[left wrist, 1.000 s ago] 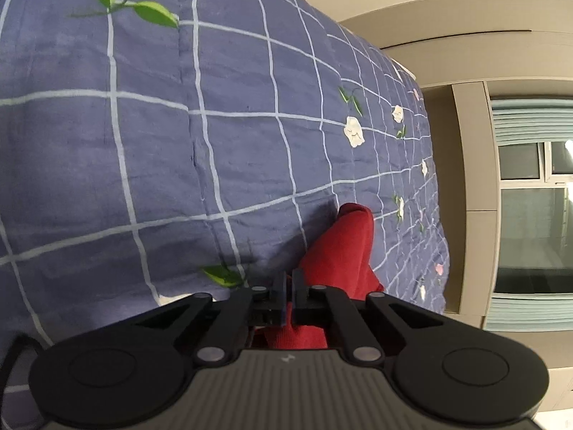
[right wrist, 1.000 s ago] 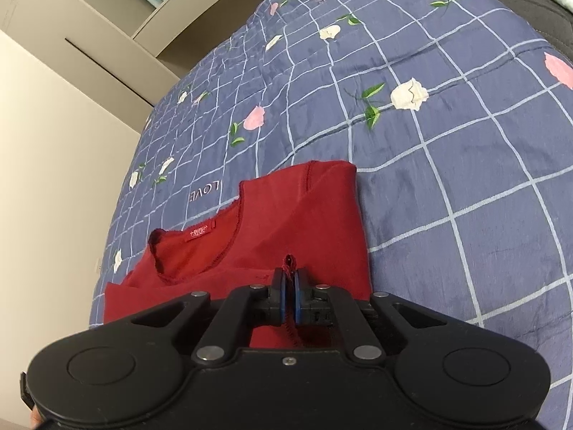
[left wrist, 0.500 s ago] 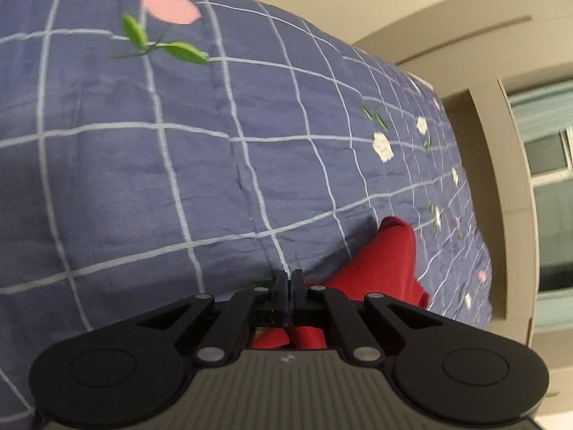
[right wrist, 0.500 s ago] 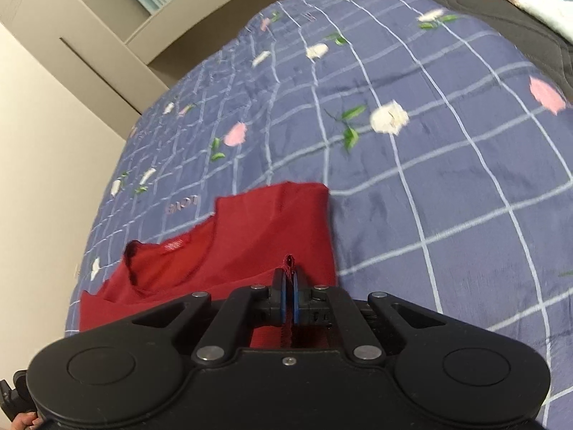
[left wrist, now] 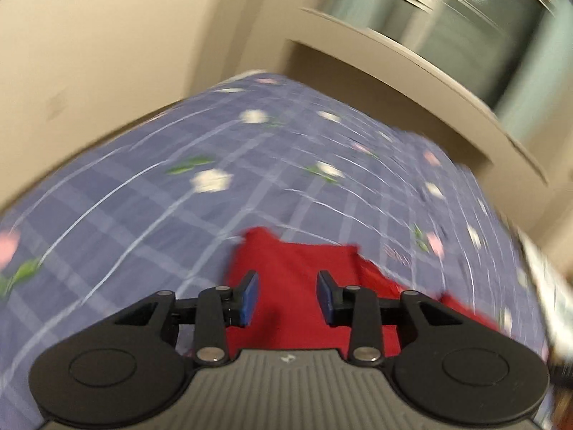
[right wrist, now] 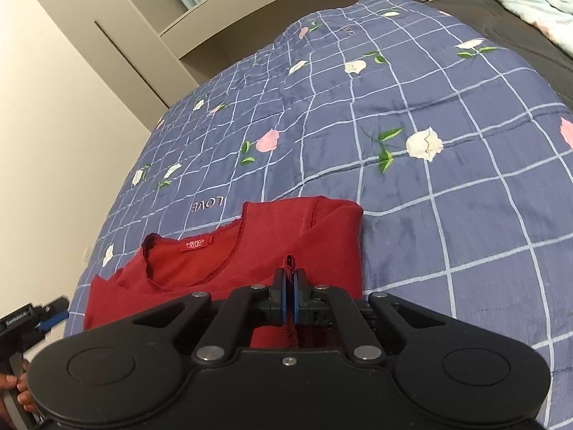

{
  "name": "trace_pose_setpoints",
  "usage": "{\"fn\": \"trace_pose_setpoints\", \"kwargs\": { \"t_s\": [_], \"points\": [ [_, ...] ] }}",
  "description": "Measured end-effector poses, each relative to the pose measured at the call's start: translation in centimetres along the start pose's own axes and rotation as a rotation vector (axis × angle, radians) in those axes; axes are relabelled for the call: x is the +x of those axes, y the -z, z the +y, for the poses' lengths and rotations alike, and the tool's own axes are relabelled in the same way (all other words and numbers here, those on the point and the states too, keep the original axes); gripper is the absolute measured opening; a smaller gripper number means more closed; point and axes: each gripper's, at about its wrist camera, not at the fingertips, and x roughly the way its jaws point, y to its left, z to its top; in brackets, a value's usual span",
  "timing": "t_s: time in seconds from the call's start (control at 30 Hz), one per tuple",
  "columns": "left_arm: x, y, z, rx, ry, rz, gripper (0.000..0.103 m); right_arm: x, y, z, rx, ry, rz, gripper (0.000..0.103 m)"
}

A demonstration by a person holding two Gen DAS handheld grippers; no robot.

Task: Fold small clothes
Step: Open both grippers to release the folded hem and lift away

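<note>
A small red top (right wrist: 258,251) lies partly folded on the blue checked bedspread (right wrist: 412,125), neckline and label up. My right gripper (right wrist: 289,301) is shut on a pinched ridge of its red cloth near the hem. In the blurred left wrist view the same red top (left wrist: 297,272) lies below my left gripper (left wrist: 288,295), whose jaws are opening; no cloth is pressed between the blue pads (left wrist: 249,295). The left gripper (right wrist: 43,317) also shows at the far left of the right wrist view, held by a hand.
Beige wardrobes (right wrist: 89,36) and a window ledge (right wrist: 229,3) run along the far side of the bed. A dark blanket (right wrist: 501,10) and a pale cloth (right wrist: 537,7) lie at the back right. A wall (left wrist: 107,36) borders the bed.
My left gripper let go of the red cloth, opened, rose and rolled, so its view swung round to the bed's far end. The right gripper stayed shut on the cloth and barely moved.
</note>
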Motion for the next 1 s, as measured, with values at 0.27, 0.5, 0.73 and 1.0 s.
{"fn": "trace_pose_setpoints", "kwargs": {
  "t_s": [0.27,0.5,0.73,1.0],
  "points": [
    [3.2,-0.8,-0.5,0.035,-0.157,0.058,0.06,0.3,0.5,-0.2,-0.021,-0.001,0.009,0.004],
    [5.5,0.0,-0.4,0.094,-0.11,0.184,0.01,0.8,0.7,0.0,-0.039,0.003,0.009,0.004],
    [3.9,-0.1,0.6,0.045,-0.11,0.102,0.005,0.5,0.6,1.1,-0.101,0.006,-0.001,0.003],
    [5.8,0.1,1.6,0.024,-0.145,0.162,0.057,2.2,1.3,-0.2,-0.023,0.053,0.043,0.008]
  ]
}}
